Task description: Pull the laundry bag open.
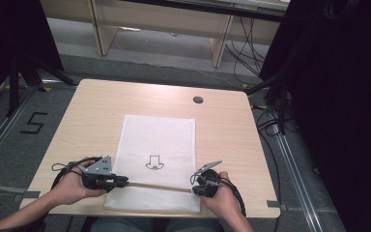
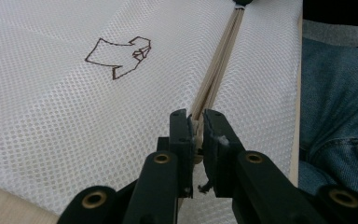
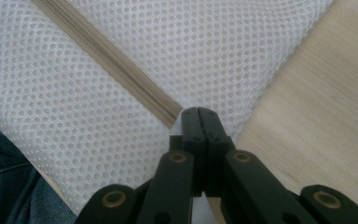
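Wooden table [image 1: 87,116], white mesh bag [image 1: 157,140] with brown arrow print, left gripper [image 2: 196,128] clamping beige zipper [image 2: 216,65], right gripper [image 3: 199,122] pinching bag's edge.

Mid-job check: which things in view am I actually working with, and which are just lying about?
In use:
- white mesh bag
- its beige zipper, running between the two grippers
- left gripper, shut at one zipper end
- right gripper, shut at the other end

Lying about:
- table grommet
- floor cables

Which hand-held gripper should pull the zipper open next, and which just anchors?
Probably the left hand-held gripper: its jaws pinch a small piece at its end of the zipper, likely the pull. The right hand-held gripper is clamped at the far end of the mesh bag, suited to anchoring.
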`<state>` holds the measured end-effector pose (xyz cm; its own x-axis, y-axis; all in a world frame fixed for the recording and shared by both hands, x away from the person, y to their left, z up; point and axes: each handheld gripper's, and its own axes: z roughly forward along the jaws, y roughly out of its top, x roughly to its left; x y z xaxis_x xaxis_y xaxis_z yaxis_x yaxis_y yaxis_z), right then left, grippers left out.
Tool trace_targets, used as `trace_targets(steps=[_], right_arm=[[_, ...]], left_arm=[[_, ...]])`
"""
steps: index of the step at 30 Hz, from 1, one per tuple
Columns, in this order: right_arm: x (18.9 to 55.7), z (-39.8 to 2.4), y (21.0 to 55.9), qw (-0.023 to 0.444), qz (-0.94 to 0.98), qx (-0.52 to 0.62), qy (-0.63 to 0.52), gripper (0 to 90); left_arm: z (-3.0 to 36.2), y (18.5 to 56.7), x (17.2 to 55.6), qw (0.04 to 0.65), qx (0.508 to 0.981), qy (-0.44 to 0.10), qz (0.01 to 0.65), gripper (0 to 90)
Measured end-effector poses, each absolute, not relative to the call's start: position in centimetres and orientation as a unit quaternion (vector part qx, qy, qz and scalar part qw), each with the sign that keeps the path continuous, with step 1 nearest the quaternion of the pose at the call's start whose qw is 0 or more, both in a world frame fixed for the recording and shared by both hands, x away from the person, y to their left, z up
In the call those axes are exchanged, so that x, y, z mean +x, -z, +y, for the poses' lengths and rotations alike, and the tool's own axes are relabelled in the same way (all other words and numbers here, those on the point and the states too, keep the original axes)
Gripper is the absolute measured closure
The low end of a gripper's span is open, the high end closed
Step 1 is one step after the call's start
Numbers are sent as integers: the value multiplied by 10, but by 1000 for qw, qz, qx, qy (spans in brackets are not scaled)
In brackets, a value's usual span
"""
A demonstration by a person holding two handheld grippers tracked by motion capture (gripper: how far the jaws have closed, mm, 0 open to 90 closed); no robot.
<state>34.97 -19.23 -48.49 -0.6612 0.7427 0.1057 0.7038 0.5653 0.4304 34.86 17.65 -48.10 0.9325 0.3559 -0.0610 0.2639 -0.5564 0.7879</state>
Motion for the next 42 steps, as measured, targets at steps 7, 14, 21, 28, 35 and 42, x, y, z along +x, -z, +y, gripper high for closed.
trace_targets(steps=[7,14,21,28,35,42], right_arm=[[350,-192,484,50,887,404,-219,900],[350,-192,484,50,887,405,-218,900],[348,-190,483,50,885,412,-211,900],[348,-190,483,52,886,412,-207,900],[347,-189,482,68,888,410,-195,900],[348,-193,481,77,889,414,-183,900]], left_arm=[[179,481,349,432,882,-57,179,823],[180,481,350,428,884,-56,179,823],[189,482,348,423,884,-62,191,823],[197,483,346,427,880,-55,203,823],[205,484,348,412,883,-62,219,823],[224,487,348,394,880,-65,258,823]])
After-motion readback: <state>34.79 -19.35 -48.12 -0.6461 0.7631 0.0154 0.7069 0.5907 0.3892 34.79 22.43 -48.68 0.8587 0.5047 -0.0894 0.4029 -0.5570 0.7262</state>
